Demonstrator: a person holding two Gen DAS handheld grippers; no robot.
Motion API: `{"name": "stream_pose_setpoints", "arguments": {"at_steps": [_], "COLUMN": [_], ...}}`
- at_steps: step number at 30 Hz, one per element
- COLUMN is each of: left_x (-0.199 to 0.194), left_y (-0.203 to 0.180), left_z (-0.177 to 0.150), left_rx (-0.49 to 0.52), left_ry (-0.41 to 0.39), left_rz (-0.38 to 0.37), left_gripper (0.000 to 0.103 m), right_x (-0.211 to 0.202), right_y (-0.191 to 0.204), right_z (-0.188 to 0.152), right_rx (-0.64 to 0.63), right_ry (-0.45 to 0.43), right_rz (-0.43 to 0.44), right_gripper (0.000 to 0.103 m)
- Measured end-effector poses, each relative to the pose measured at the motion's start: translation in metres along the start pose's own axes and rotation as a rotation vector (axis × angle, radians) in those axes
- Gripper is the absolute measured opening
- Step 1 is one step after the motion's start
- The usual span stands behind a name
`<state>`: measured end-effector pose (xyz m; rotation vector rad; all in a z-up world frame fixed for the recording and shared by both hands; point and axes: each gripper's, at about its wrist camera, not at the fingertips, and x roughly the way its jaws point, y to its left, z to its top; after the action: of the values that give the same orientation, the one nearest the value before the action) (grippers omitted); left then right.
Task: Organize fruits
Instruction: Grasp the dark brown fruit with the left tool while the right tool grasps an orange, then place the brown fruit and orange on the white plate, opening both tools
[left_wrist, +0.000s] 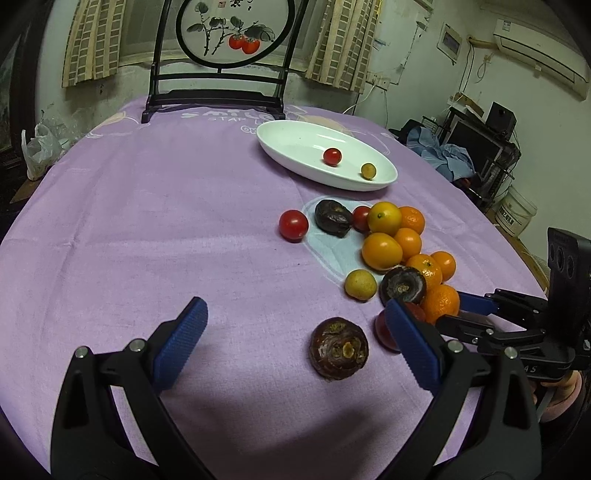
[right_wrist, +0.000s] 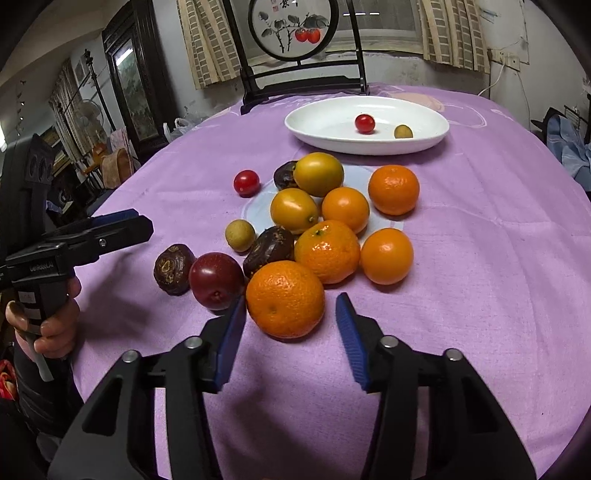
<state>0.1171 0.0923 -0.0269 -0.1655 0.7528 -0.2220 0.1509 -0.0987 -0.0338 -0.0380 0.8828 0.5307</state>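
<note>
A pile of fruit lies on the purple tablecloth: several oranges (right_wrist: 327, 251), dark brown fruits (right_wrist: 269, 250), a dark red fruit (right_wrist: 216, 279), a small yellow fruit (right_wrist: 240, 235) and a cherry tomato (right_wrist: 246, 182). A white oval plate (right_wrist: 325, 129) behind the pile holds a cherry tomato (right_wrist: 365, 123) and a small yellow-brown fruit (right_wrist: 403, 132). My right gripper (right_wrist: 291, 334) is open, its fingers on either side of the nearest orange (right_wrist: 285, 298), not touching it. My left gripper (left_wrist: 297, 341) is open and empty over the cloth, with a dark brown fruit (left_wrist: 338, 348) between its fingers.
A dark wooden stand with a round painted panel (right_wrist: 293, 27) stands at the table's far edge behind the plate. A white plastic bag (left_wrist: 38, 147) lies off the table at the left. Shelves, clothes and a bucket (left_wrist: 515, 210) stand at the right of the room.
</note>
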Motion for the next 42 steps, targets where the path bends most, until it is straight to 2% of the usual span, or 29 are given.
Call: {"name": "stream_pose_setpoints", "arguments": {"at_steps": [8, 11, 13, 14, 16, 18, 24, 28, 31, 38, 42], "left_x": [-0.001, -0.006, -0.011, -0.01, -0.008, -0.003, 0.014, 0.026, 0.03, 0.031, 0.026], "left_y": [-0.007, -0.014, -0.021, -0.024, -0.029, -0.033, -0.041, -0.043, -0.043, -0.042, -0.034], "left_z": [-0.001, -0.006, -0.011, -0.014, -0.018, -0.02, -0.02, -0.021, -0.022, -0.022, -0.015], "left_rx": [0.047, 0.109, 0.176, 0.201, 0.244, 0.272, 0.325, 0.339, 0.343, 0.337, 0.285], "left_ry": [-0.004, 0.002, 0.008, 0.016, 0.04, 0.068, 0.132, 0.184, 0.209, 0.208, 0.183], "left_rz": [-0.007, -0.092, -0.113, -0.107, -0.09, -0.087, -0.046, -0.026, -0.014, -0.007, -0.056], "left_gripper": [0.098, 0.097, 0.09, 0.087, 0.074, 0.07, 0.069, 0.053, 0.045, 0.043, 0.043], "right_x": [0.002, -0.008, -0.013, -0.014, -0.015, -0.015, -0.015, -0.016, -0.016, -0.018, -0.019], "right_y": [0.001, -0.01, -0.014, -0.014, -0.013, -0.012, -0.012, -0.012, -0.013, -0.014, -0.023], "right_z": [0.001, 0.001, 0.001, 0.0, 0.0, 0.0, -0.002, -0.003, -0.003, -0.003, 0.0], "right_rx": [-0.003, 0.046, 0.062, 0.063, 0.061, 0.058, 0.068, 0.066, 0.067, 0.074, 0.12], "right_ry": [-0.005, -0.068, -0.098, -0.101, -0.103, -0.103, -0.098, -0.099, -0.1, -0.112, -0.102], "right_rz": [0.015, 0.054, 0.066, 0.076, 0.079, 0.078, 0.074, 0.085, 0.087, 0.105, 0.168], "right_gripper": [0.043, 0.042, 0.042, 0.042, 0.042, 0.042, 0.042, 0.042, 0.042, 0.042, 0.042]}}
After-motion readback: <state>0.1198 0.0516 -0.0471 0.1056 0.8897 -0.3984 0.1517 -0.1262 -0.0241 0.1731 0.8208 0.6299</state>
